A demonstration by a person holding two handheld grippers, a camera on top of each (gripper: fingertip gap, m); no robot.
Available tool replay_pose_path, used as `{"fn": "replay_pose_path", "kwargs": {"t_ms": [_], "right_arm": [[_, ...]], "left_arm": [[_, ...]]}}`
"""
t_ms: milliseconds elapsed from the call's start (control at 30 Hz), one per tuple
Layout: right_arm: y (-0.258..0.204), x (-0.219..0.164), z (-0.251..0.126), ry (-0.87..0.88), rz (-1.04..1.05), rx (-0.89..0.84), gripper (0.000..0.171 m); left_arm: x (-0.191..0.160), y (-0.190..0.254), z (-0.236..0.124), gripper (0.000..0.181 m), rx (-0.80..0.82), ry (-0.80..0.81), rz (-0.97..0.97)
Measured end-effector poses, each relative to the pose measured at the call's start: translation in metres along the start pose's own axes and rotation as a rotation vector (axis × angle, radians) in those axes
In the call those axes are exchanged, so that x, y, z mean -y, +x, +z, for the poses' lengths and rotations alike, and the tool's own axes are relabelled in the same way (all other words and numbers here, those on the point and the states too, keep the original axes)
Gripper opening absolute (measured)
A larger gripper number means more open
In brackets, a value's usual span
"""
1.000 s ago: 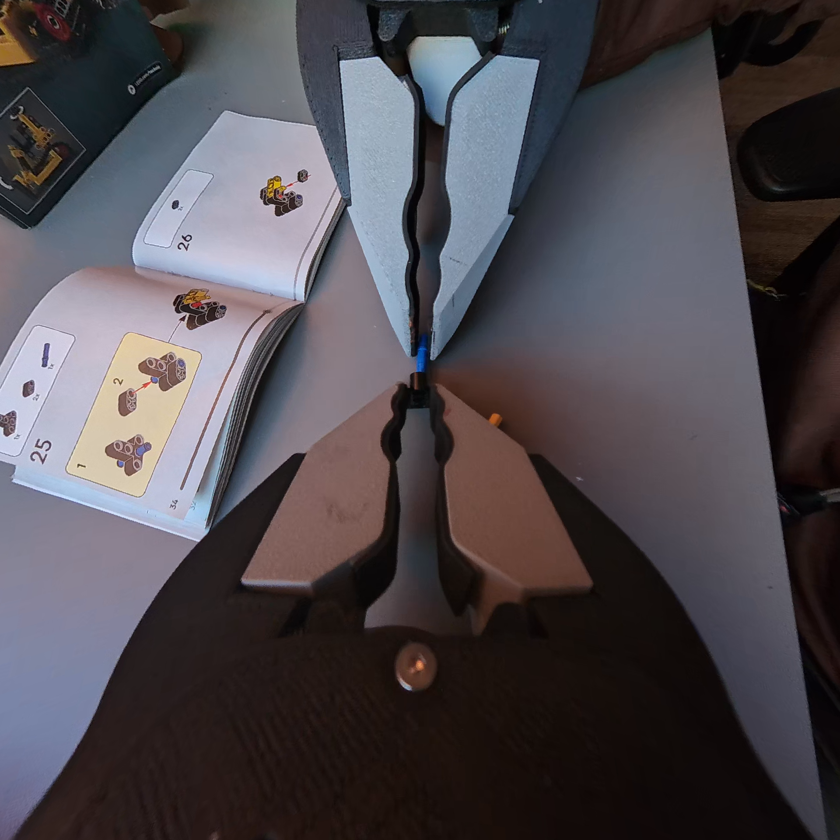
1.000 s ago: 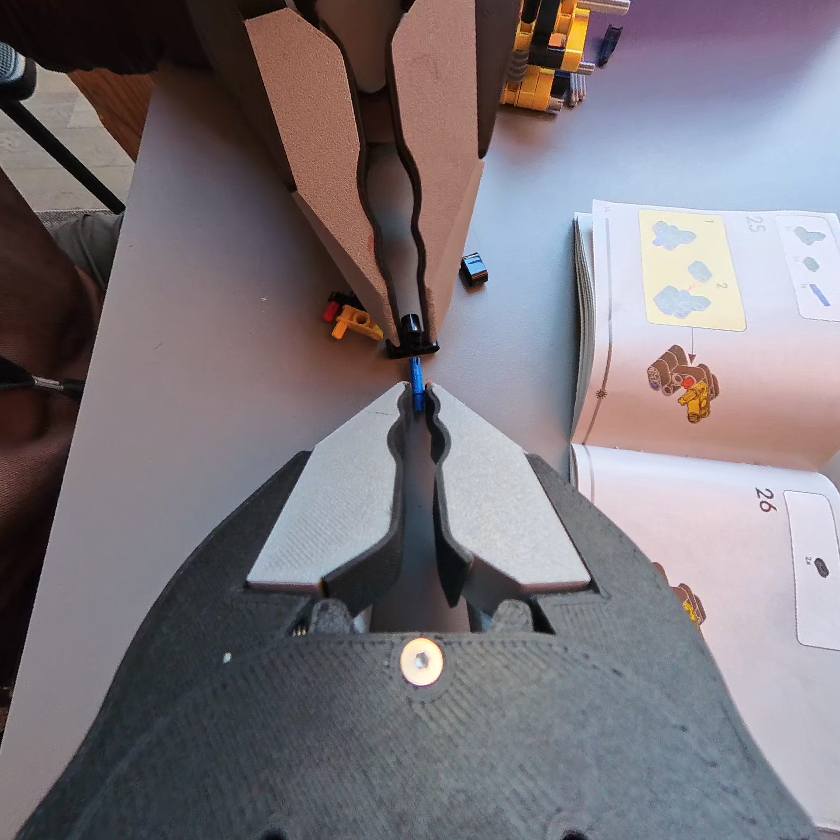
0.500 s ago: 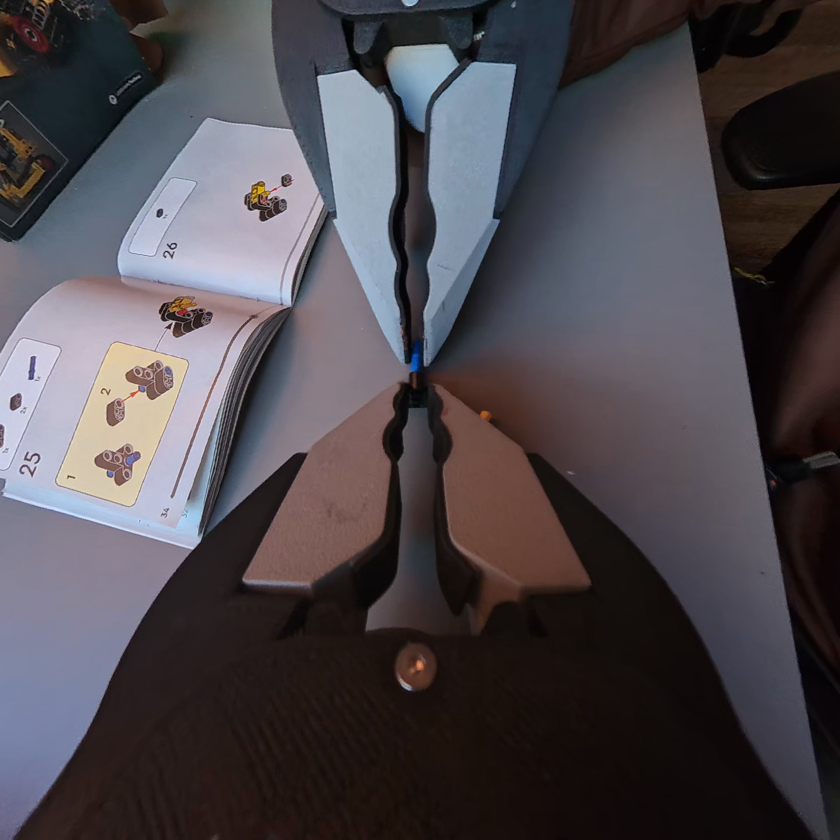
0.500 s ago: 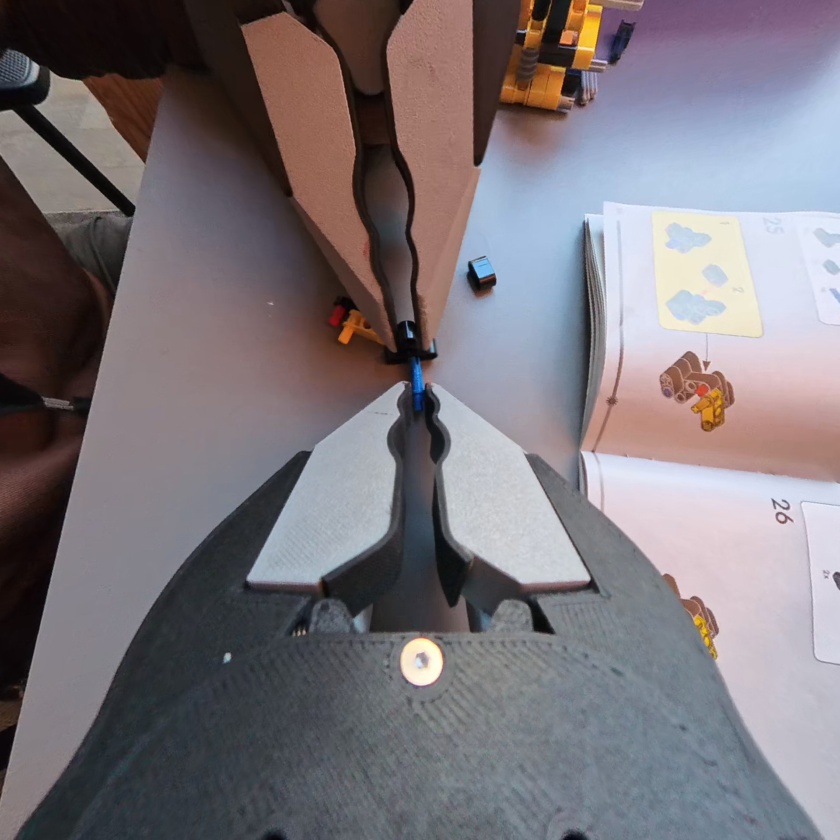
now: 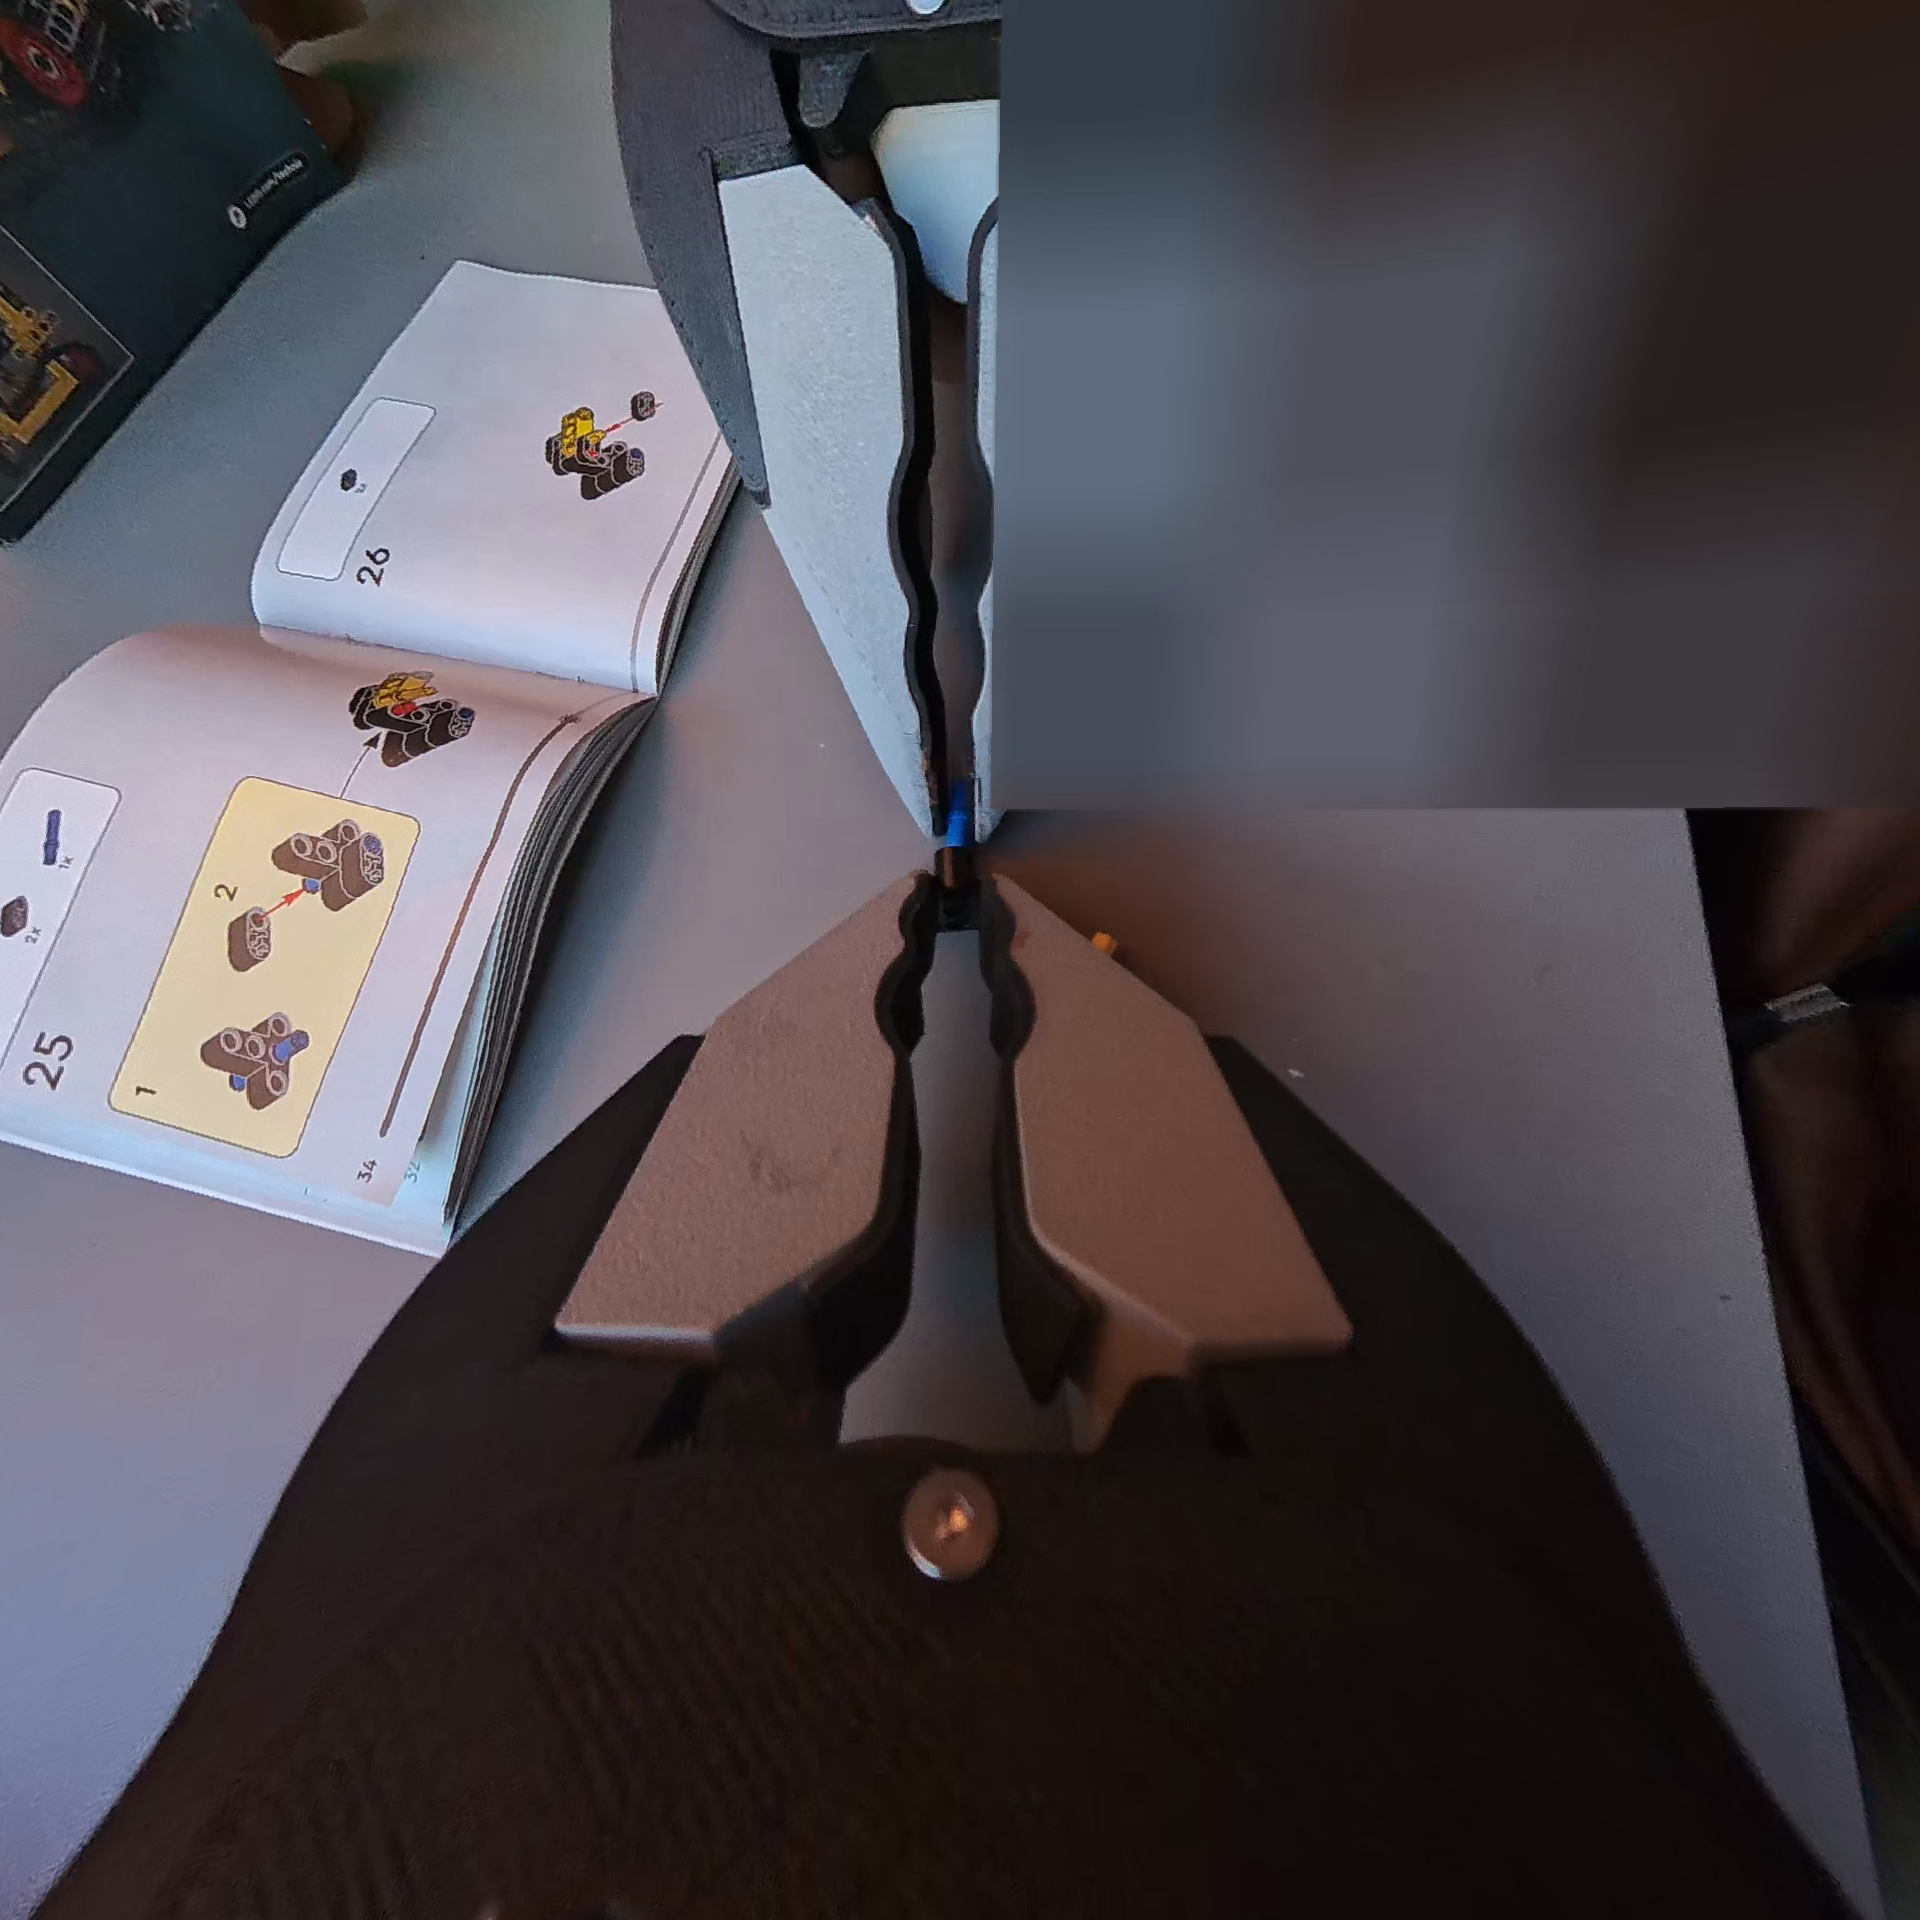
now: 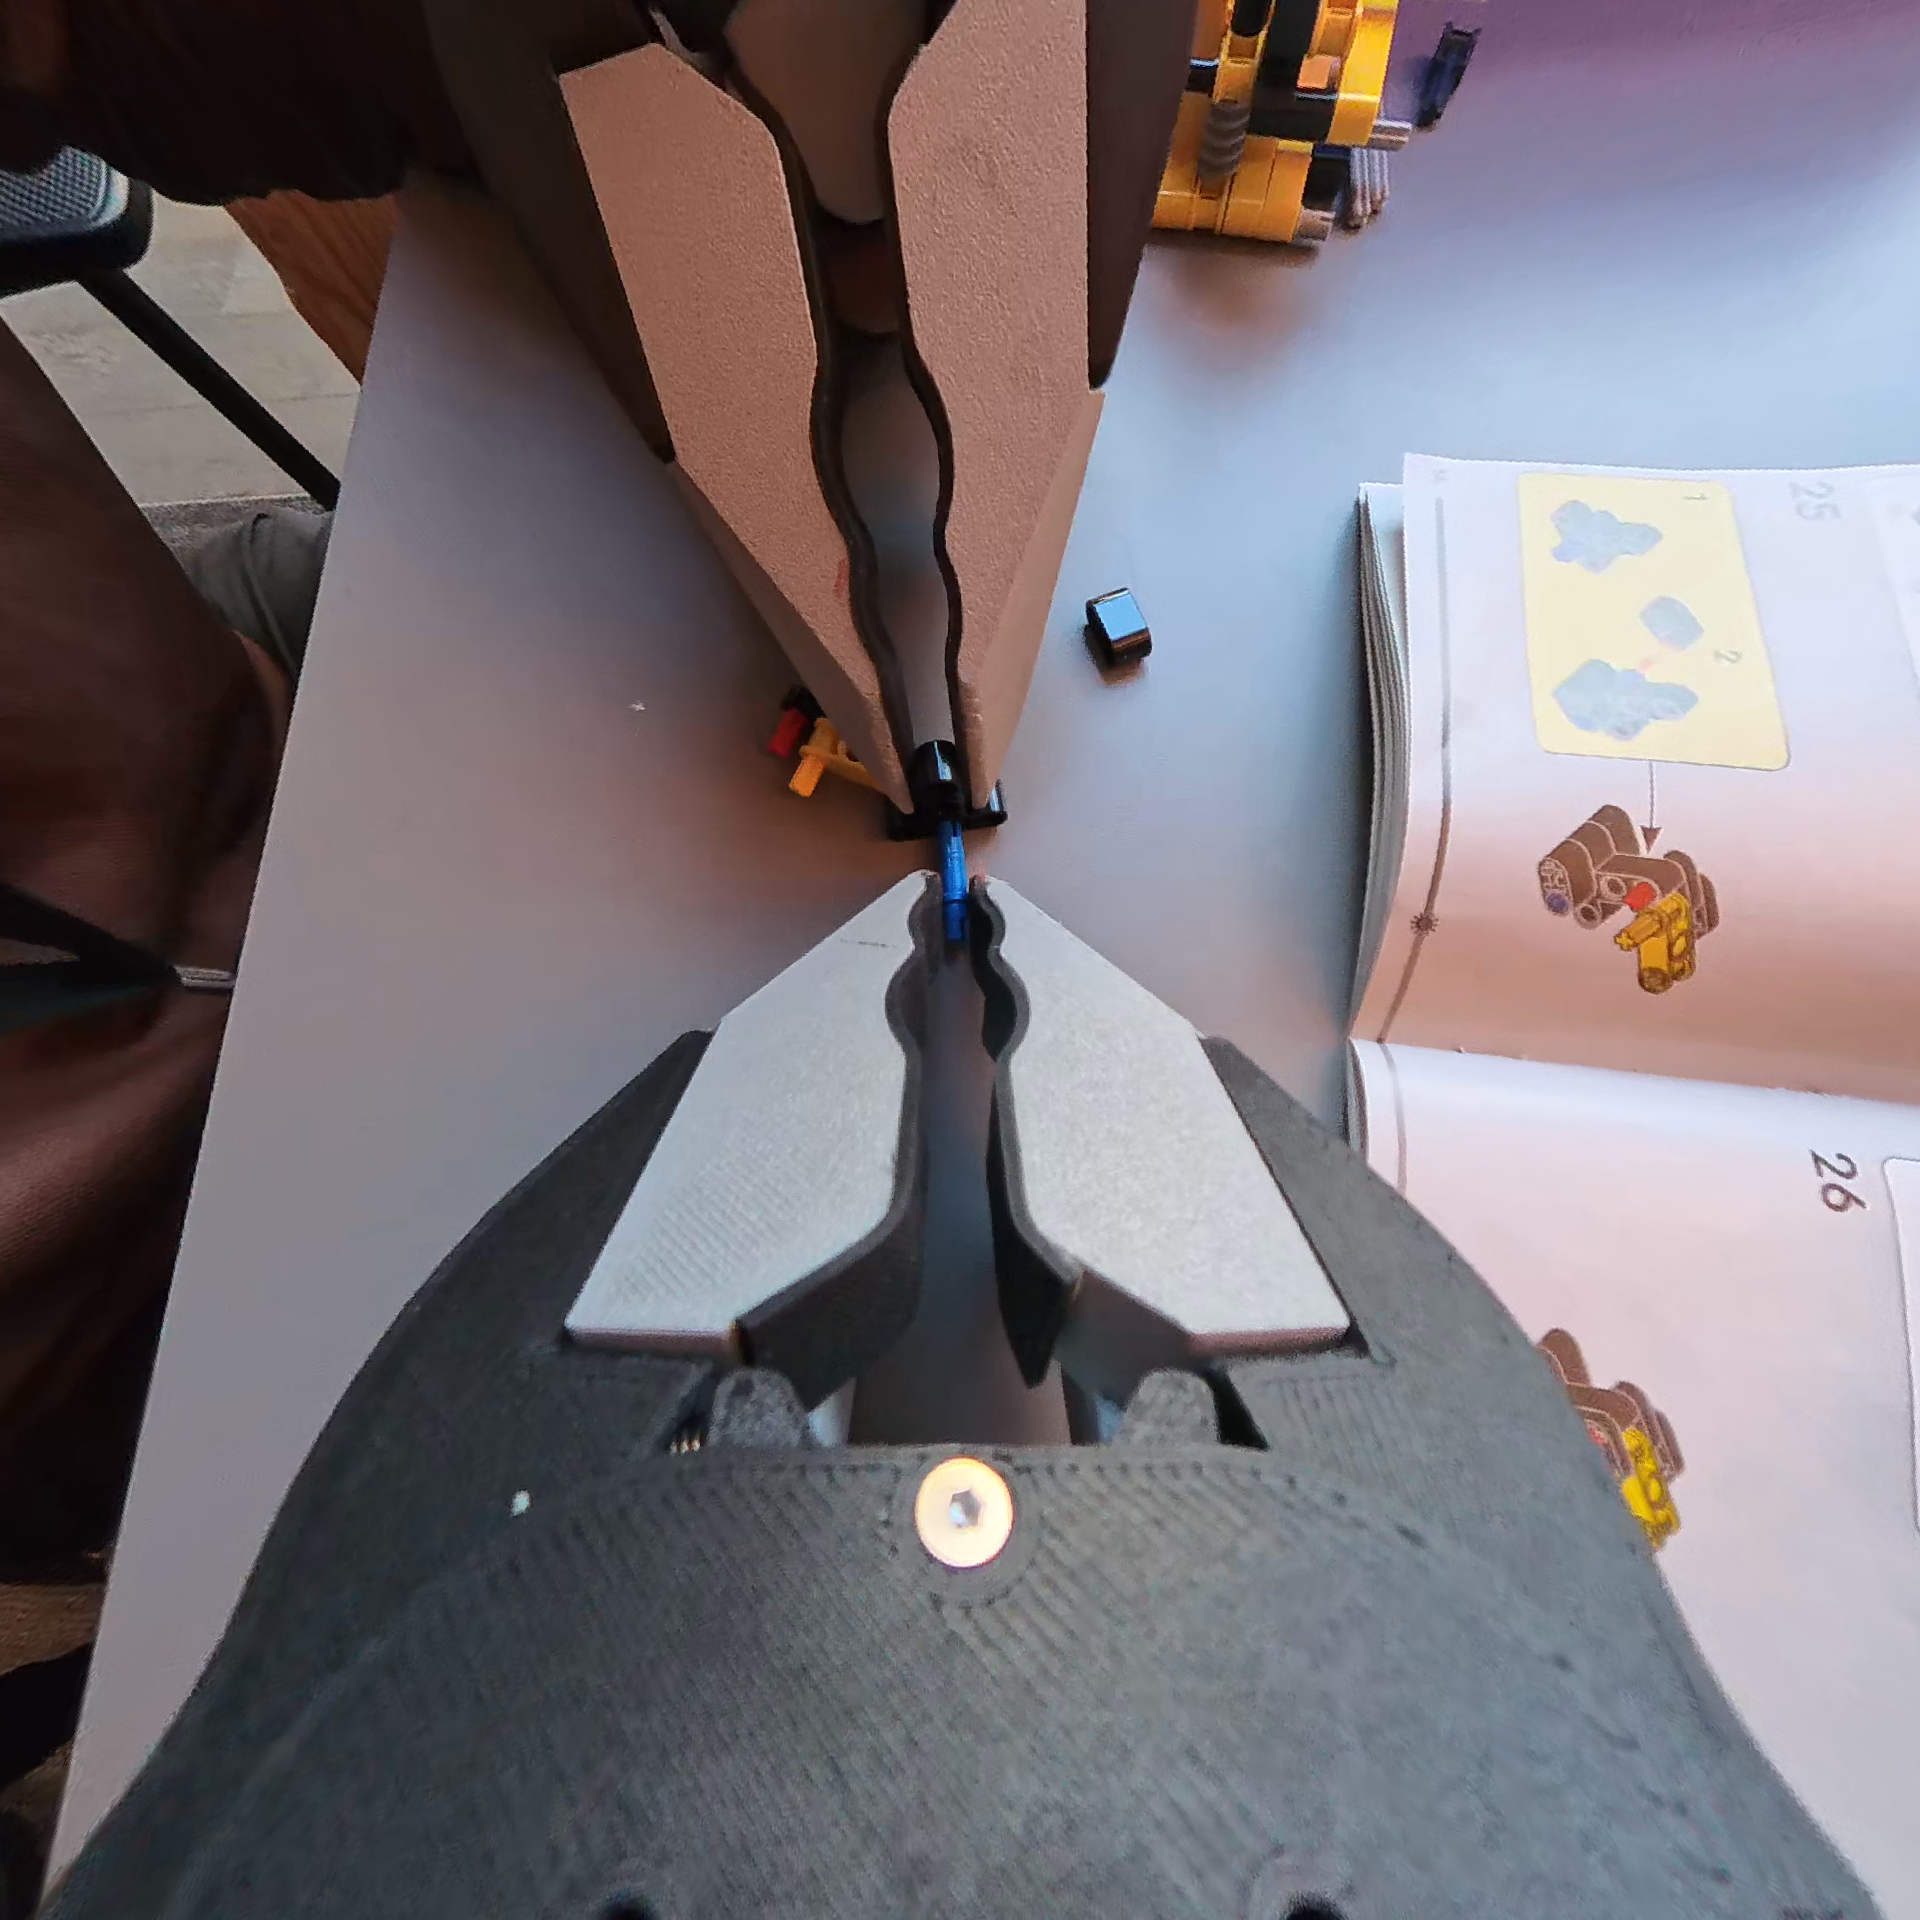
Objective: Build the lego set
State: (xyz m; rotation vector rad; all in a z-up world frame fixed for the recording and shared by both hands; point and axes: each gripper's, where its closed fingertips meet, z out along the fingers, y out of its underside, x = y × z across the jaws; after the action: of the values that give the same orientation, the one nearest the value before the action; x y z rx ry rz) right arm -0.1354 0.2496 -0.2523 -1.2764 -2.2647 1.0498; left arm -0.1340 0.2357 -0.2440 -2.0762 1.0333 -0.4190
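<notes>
My left gripper (image 5: pixel 954 902) is shut on a small black lego piece (image 5: pixel 952 878); the piece also shows in the right wrist view (image 6: pixel 940 784). My right gripper (image 6: pixel 954 902) is shut on a thin blue pin (image 6: pixel 950 878), which also shows in the left wrist view (image 5: pixel 958 810). The two grippers face each other tip to tip above the grey table (image 5: pixel 1403 1039). The blue pin's far end meets the black piece; I cannot tell how deep it sits.
An open instruction booklet (image 5: pixel 343 831) lies on the table, also in the right wrist view (image 6: pixel 1662 831). A loose black piece (image 6: pixel 1117 627), small red and orange pieces (image 6: pixel 810 743), a yellow partly built model (image 6: pixel 1278 114) and the set's dark box (image 5: pixel 114 239) are nearby. The table edge (image 6: pixel 312 644) is close.
The two grippers have closed the small gap between them, bringing the blue pin's tip up against the black piece. Both stay shut on their parts.
</notes>
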Motion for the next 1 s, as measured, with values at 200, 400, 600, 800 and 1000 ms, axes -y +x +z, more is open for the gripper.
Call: {"fn": "replay_pose_path", "kwargs": {"t_ms": [200,400,600,800,1000], "right_arm": [[-0.0039,0.0005,0.0004,0.000,0.007,0.013,0.001],[-0.0016,0.0007,0.0001,0.001,0.042,0.023,0.001],[-0.0028,0.0019,0.0013,0.000,0.046,0.038,0.001],[-0.0023,0.0036,0.0026,0.003,0.072,0.052,0.000],[-0.0015,0.0034,0.0026,0.007,0.040,0.027,0.001]], "left_arm": [[0.0000,0.0002,0.0002,0.005,-0.003,-0.001,-0.002],[0.0001,0.0002,0.0002,0.005,-0.018,0.000,-0.017],[0.0005,-0.0011,0.0002,0.005,-0.009,0.001,-0.020],[0.0004,-0.0016,-0.0002,0.005,-0.004,0.000,-0.021],[-0.0004,-0.0010,-0.0015,0.005,-0.001,0.003,-0.008]]}}
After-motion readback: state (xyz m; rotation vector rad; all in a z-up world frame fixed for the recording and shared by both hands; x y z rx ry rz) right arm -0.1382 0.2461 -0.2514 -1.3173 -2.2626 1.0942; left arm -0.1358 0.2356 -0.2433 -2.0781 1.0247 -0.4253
